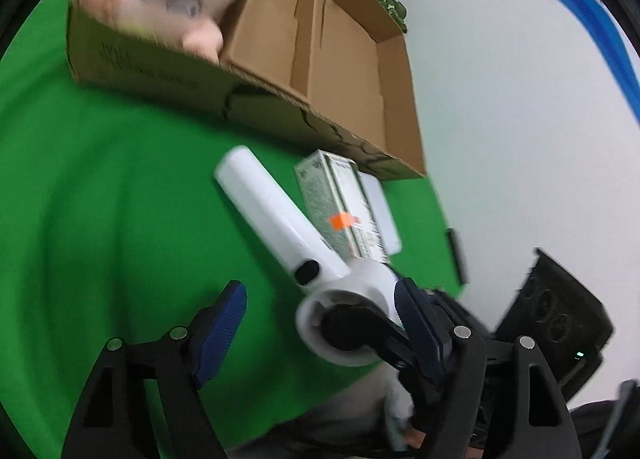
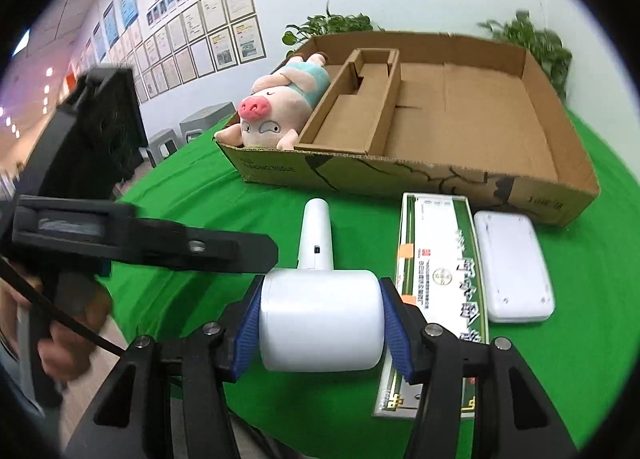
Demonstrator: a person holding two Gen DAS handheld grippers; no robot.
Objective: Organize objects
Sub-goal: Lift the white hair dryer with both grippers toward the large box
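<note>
A white hair dryer [image 2: 320, 323] lies on the green table, its barrel between my right gripper's blue pads; my right gripper [image 2: 320, 329] is shut on it. It also shows in the left wrist view [image 1: 280, 219]. My left gripper [image 1: 320, 323] is open and empty just beside the dryer's barrel. A green and white flat box [image 2: 436, 287] and a white case [image 2: 512, 265] lie to the right of the dryer. A cardboard tray [image 2: 460, 179] behind holds a plush pig [image 2: 280, 107] in its left compartment.
The green cloth table [image 2: 200, 199] ends at left, with grey stools [image 2: 200, 119] beyond. Potted plants [image 2: 332, 25] stand behind the tray against a white wall. The tray's middle divider section [image 2: 360, 103] and its large right compartment hold nothing visible.
</note>
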